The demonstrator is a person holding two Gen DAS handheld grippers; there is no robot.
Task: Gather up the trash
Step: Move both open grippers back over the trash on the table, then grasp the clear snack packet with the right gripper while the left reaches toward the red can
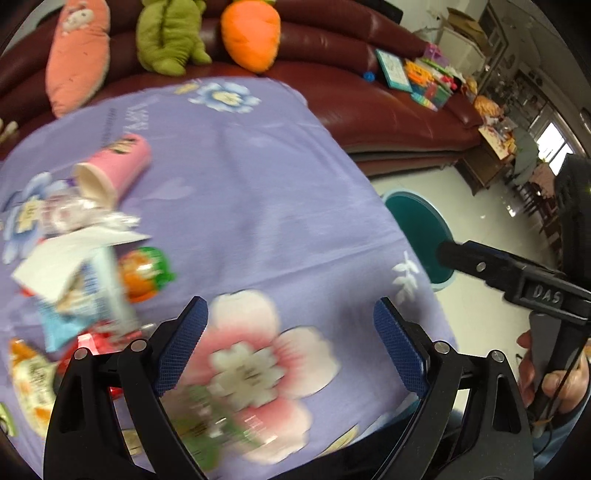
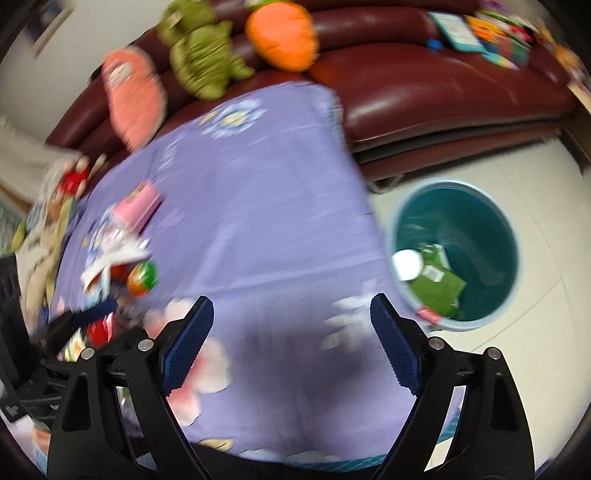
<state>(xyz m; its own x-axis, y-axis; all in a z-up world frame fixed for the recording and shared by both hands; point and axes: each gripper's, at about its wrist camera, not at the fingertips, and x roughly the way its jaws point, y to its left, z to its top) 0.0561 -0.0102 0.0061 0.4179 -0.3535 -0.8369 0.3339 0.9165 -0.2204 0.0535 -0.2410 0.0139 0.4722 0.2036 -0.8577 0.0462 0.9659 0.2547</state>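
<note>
Left wrist view: left gripper (image 1: 291,347), jaws apart and empty, over lilac floral tablecloth (image 1: 258,206); heap of crumpled wrappers and cartons (image 1: 81,266) at nine o'clock, outside the jaws. Right wrist view: right gripper (image 2: 291,343), jaws apart, empty; round teal plastic bin (image 2: 476,229) at two o'clock, holding a green carton (image 2: 439,288).

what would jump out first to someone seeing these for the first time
The purple floral tablecloth fills both views, with a heap of wrappers and a tipped pink paper cup crowded at its left side. Right of the table, on the floor, a teal trash bin already holds a green carton. Behind, an orange carrot plush sits on the dark red sofa.
</note>
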